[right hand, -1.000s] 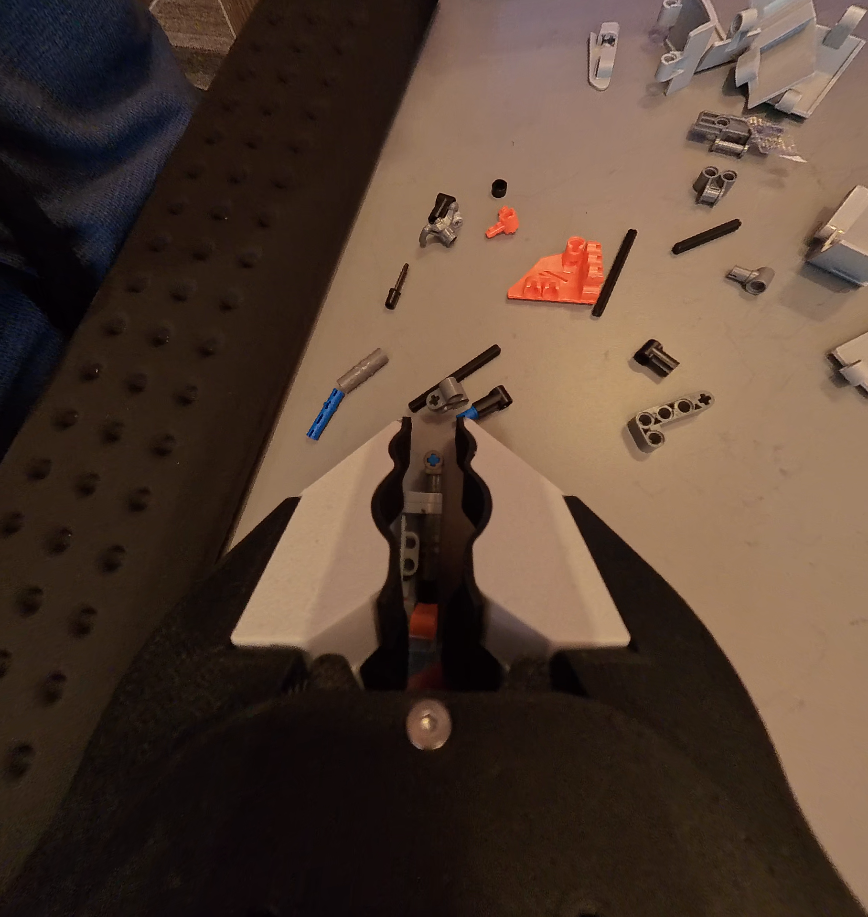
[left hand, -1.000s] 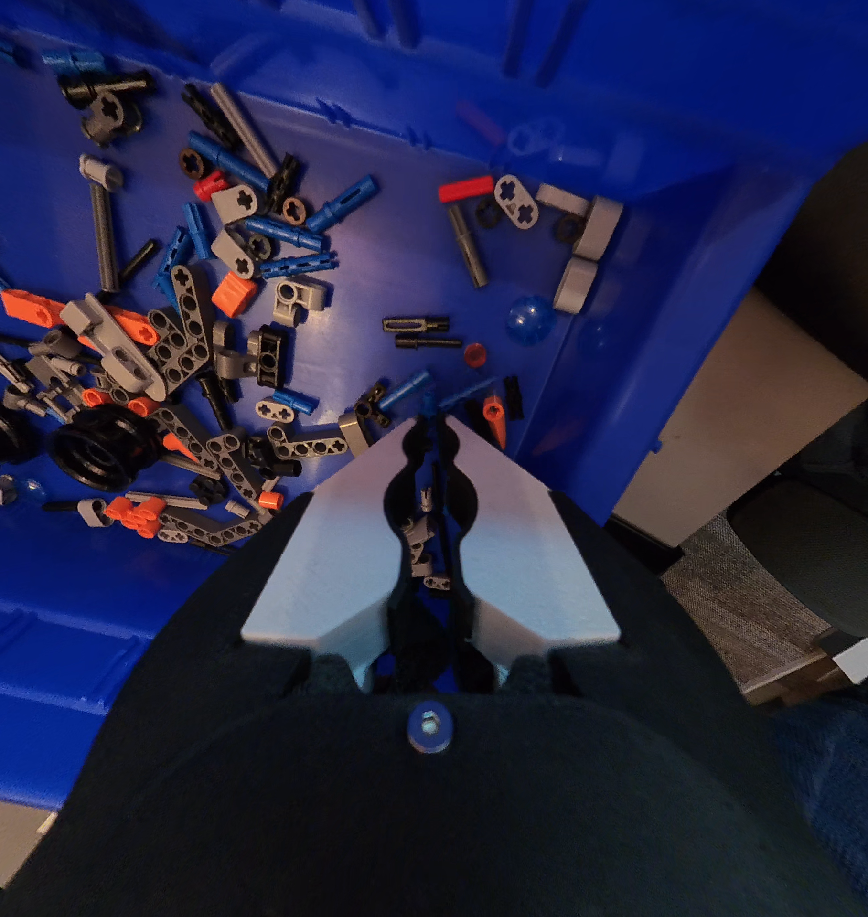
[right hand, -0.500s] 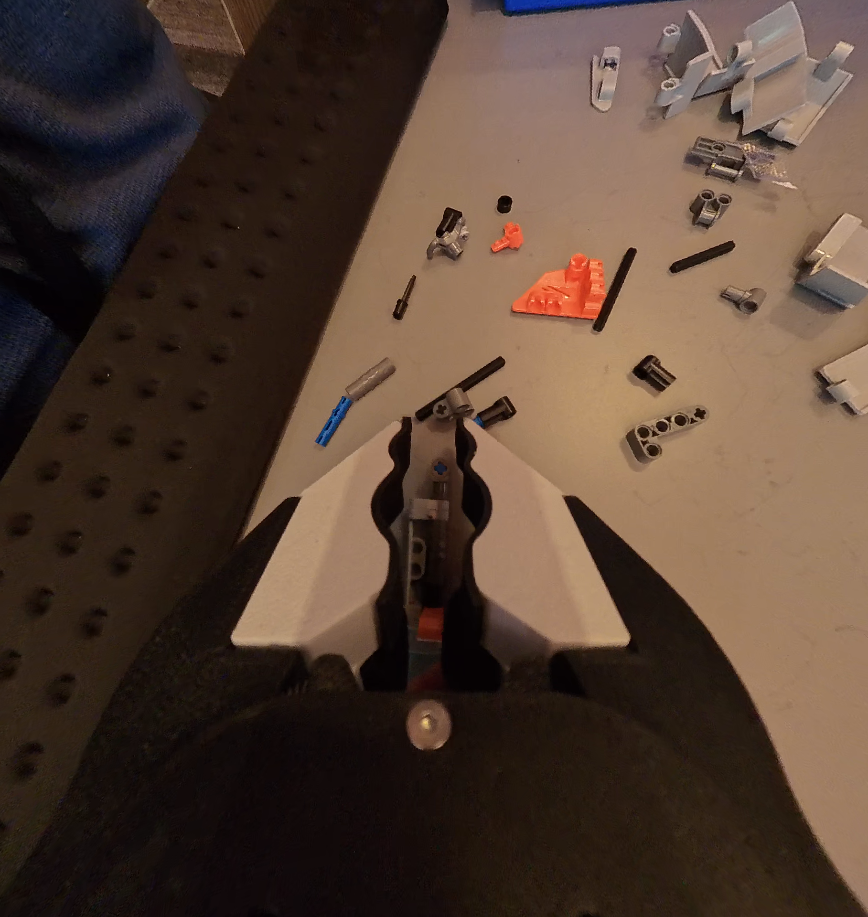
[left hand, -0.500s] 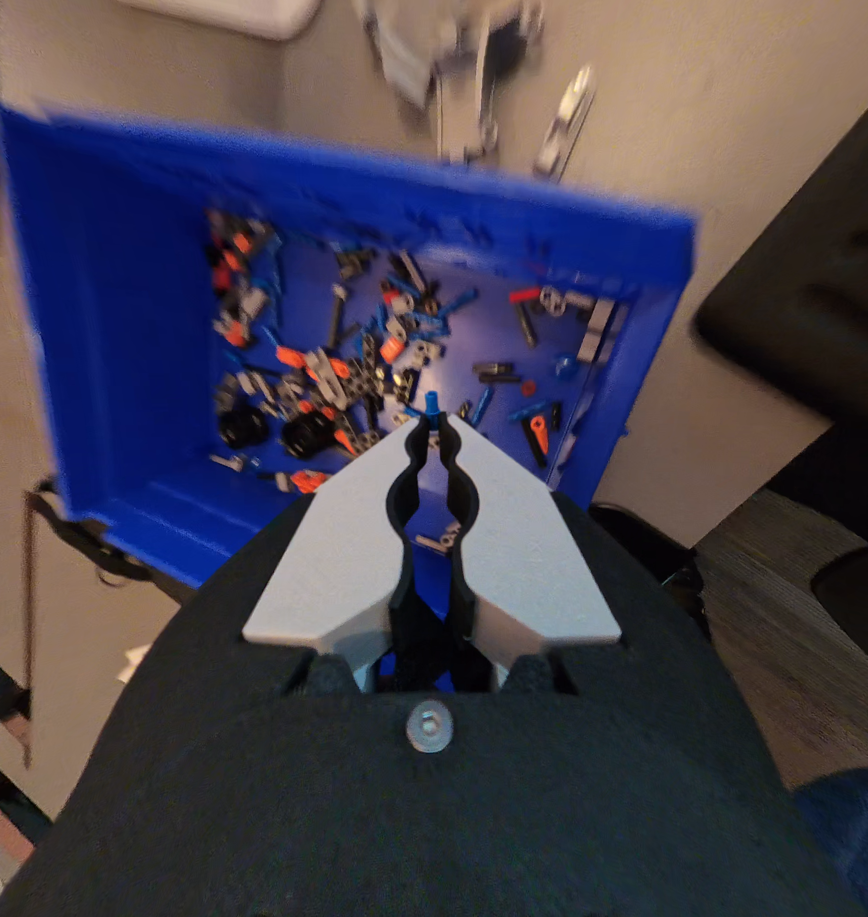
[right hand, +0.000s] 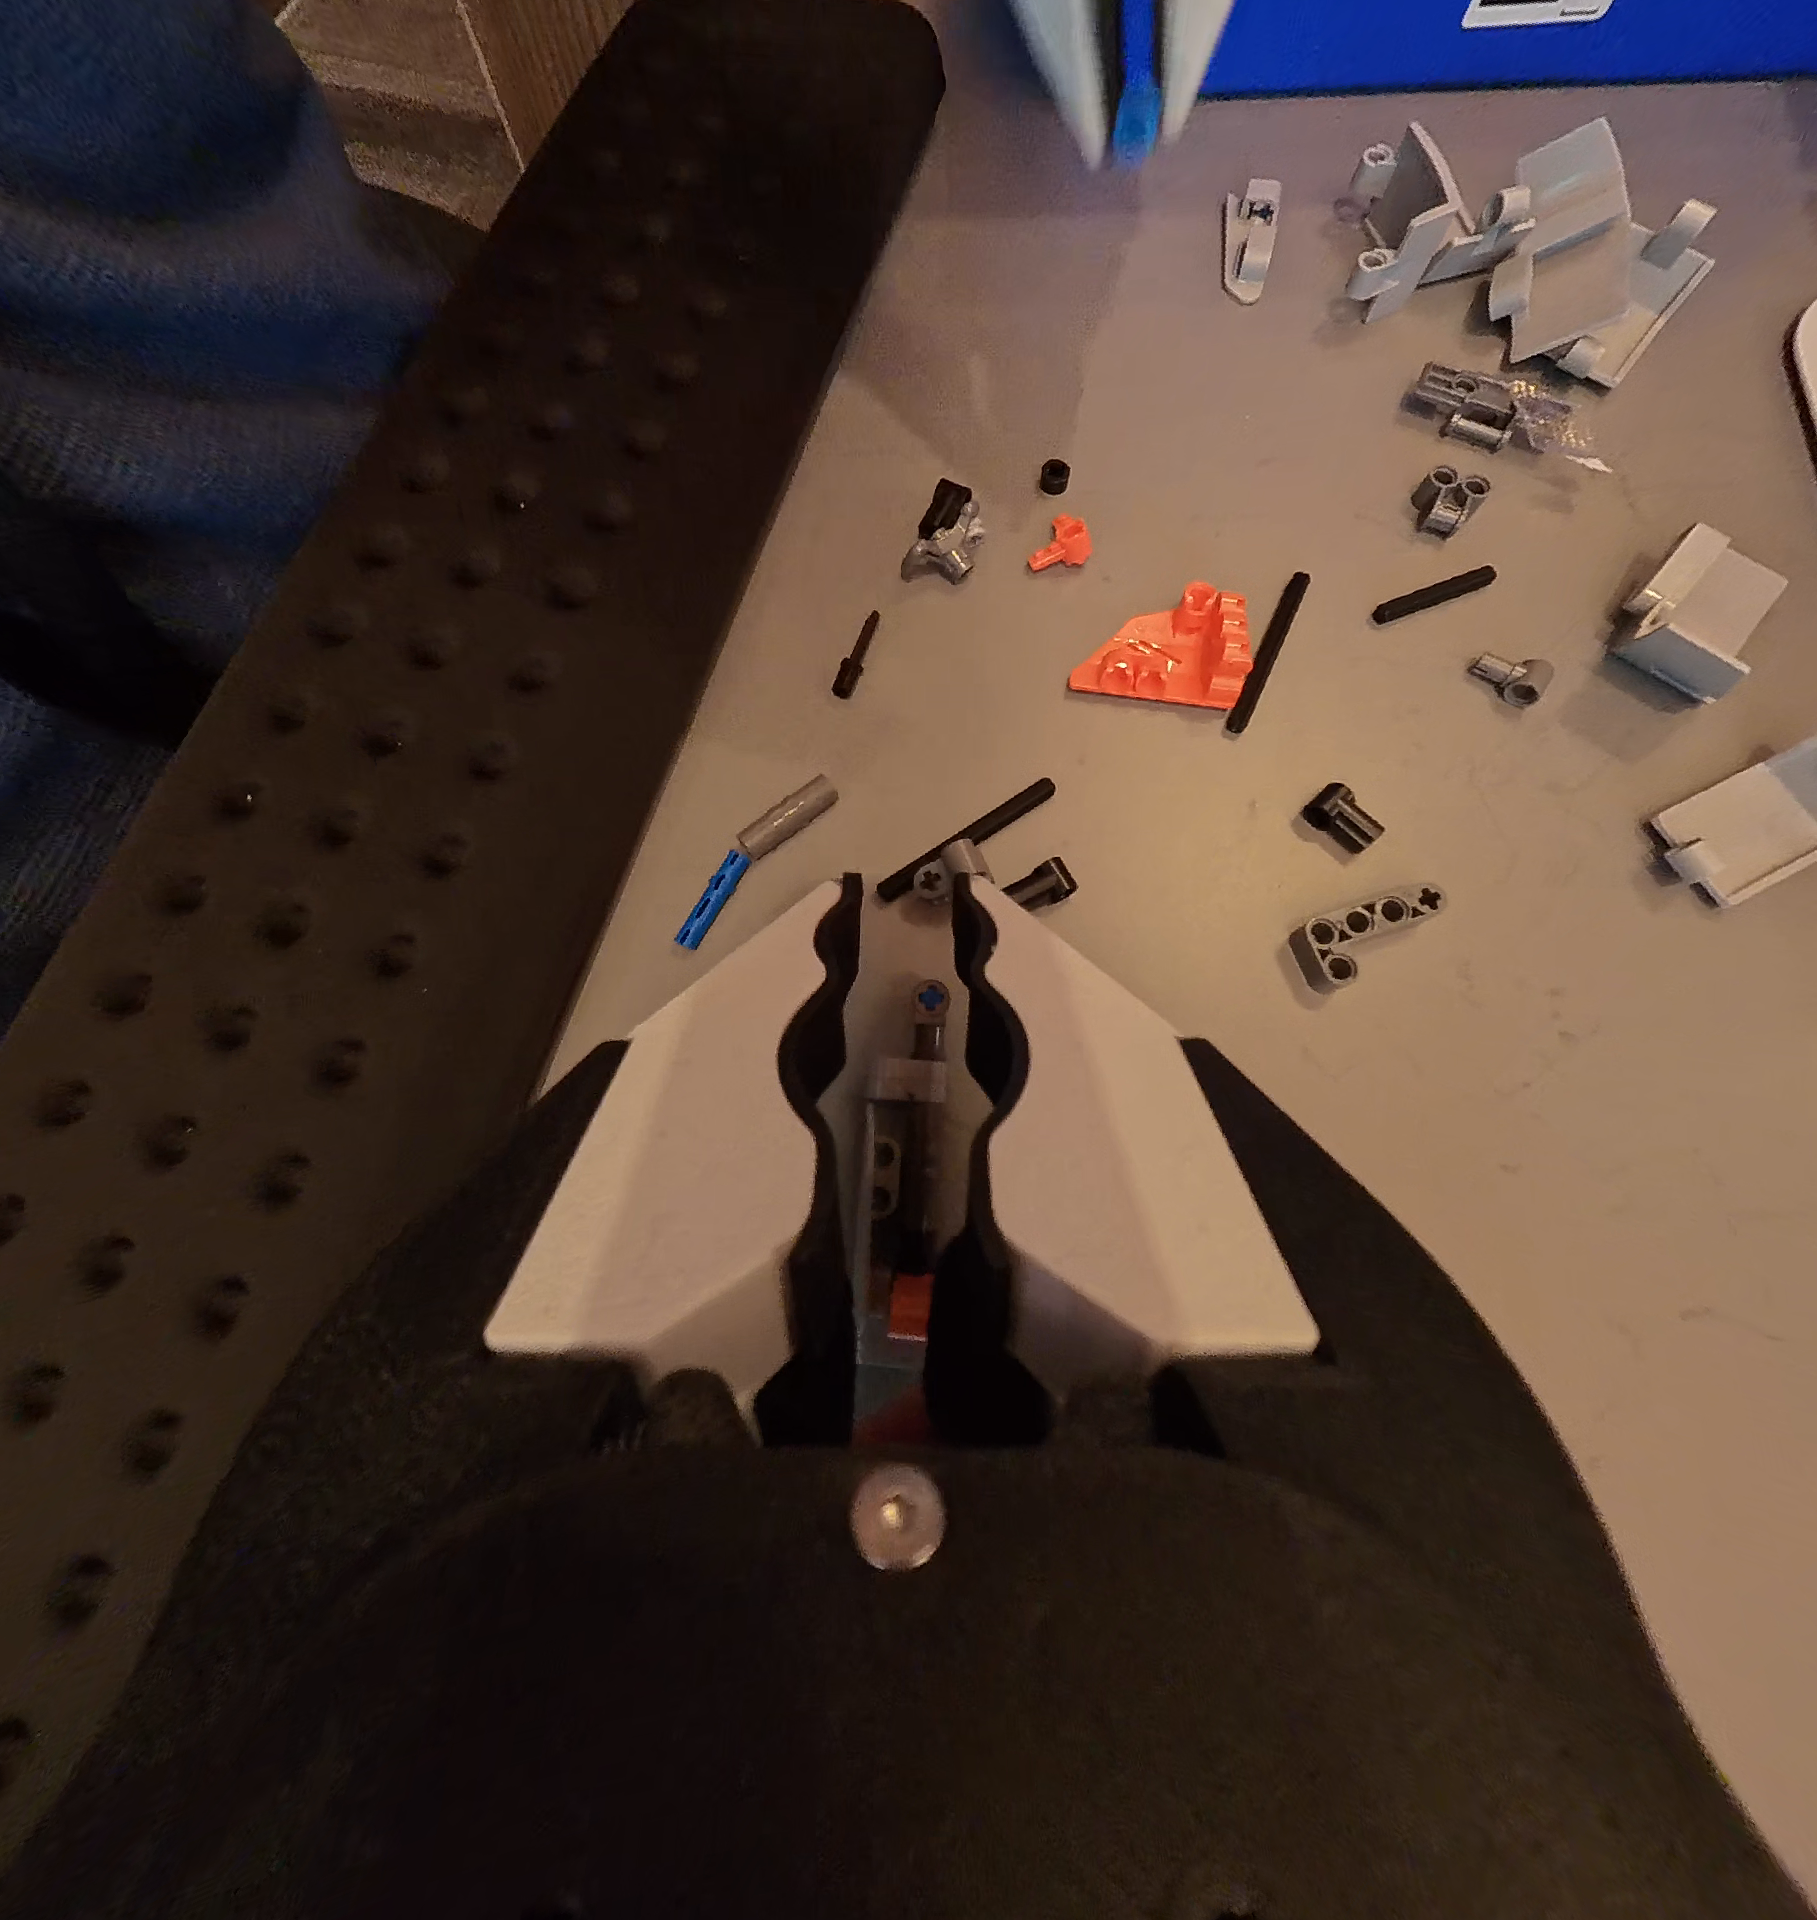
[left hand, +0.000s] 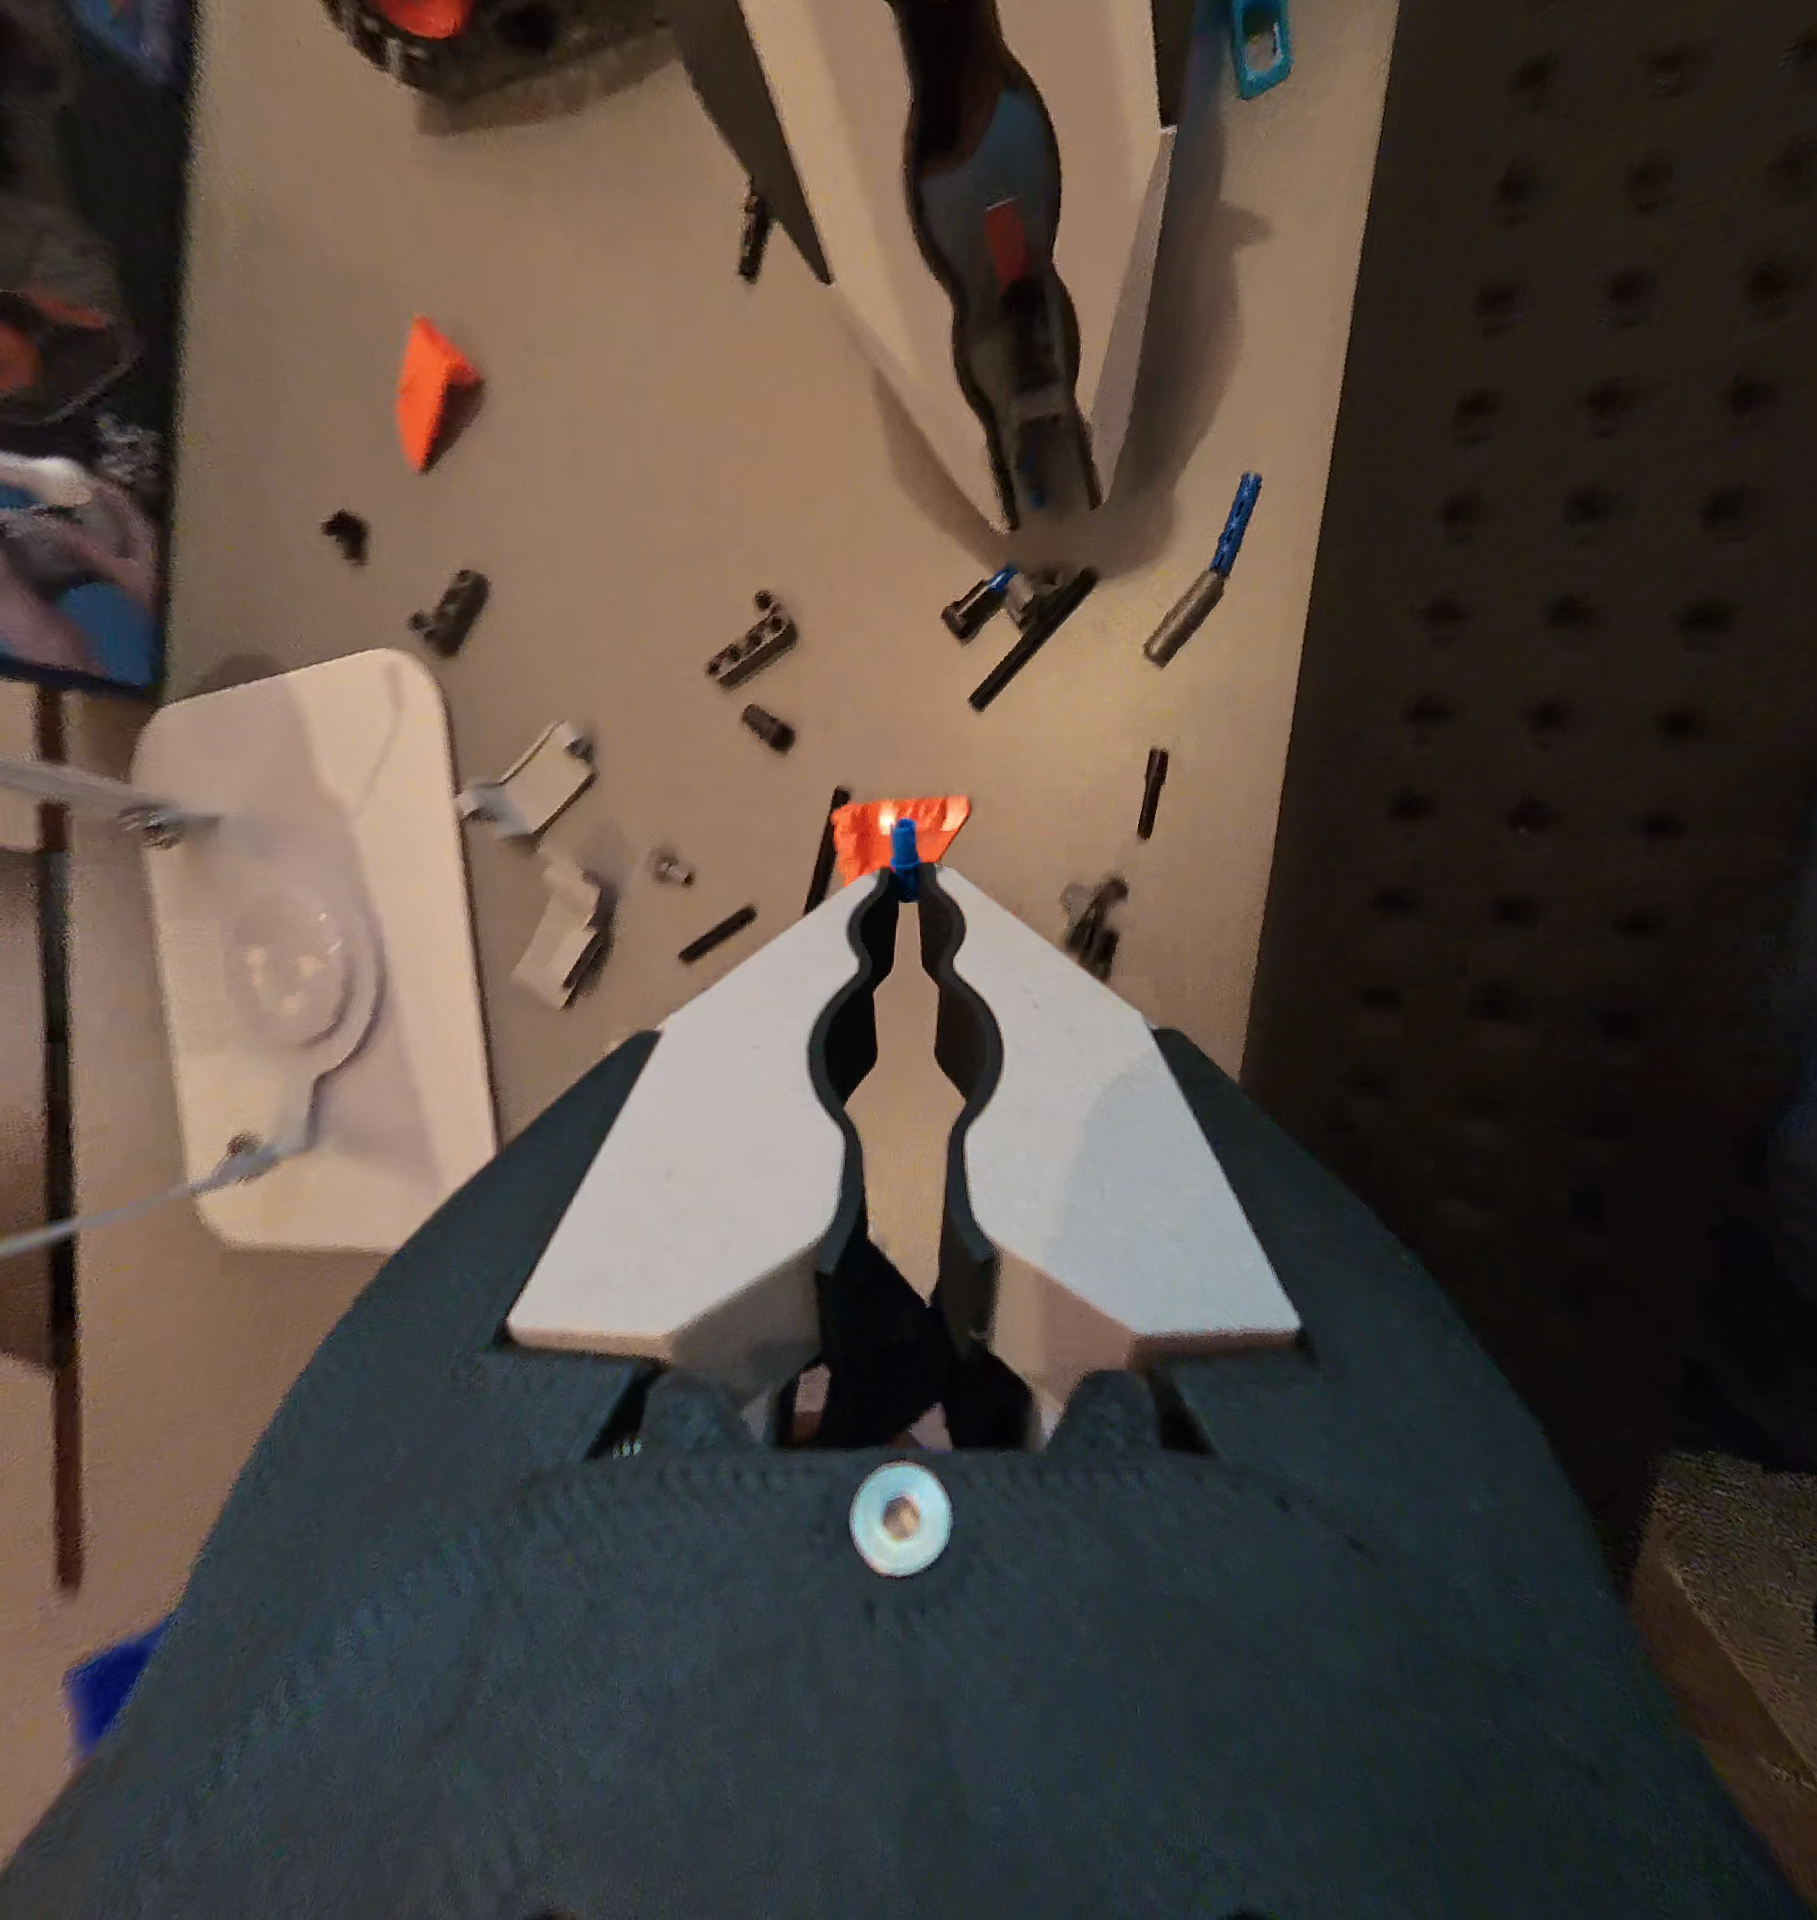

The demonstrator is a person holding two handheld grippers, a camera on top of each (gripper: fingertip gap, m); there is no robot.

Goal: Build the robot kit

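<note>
left hand-held gripper (left hand: 902,883) – pinches blue pin (left hand: 902,844) at tips | right hand-held gripper (right hand: 904,883) – clamps grey assembly (right hand: 909,1122)

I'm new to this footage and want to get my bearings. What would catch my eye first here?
The left tongs pinch a small blue pin at their tips, above an orange wedge plate lying mid-table. The right tongs grip a slim grey-and-black assembly with an orange piece at its rear, just short of a black axle. Small black and grey building-toy parts are scattered across the grey table.
</note>
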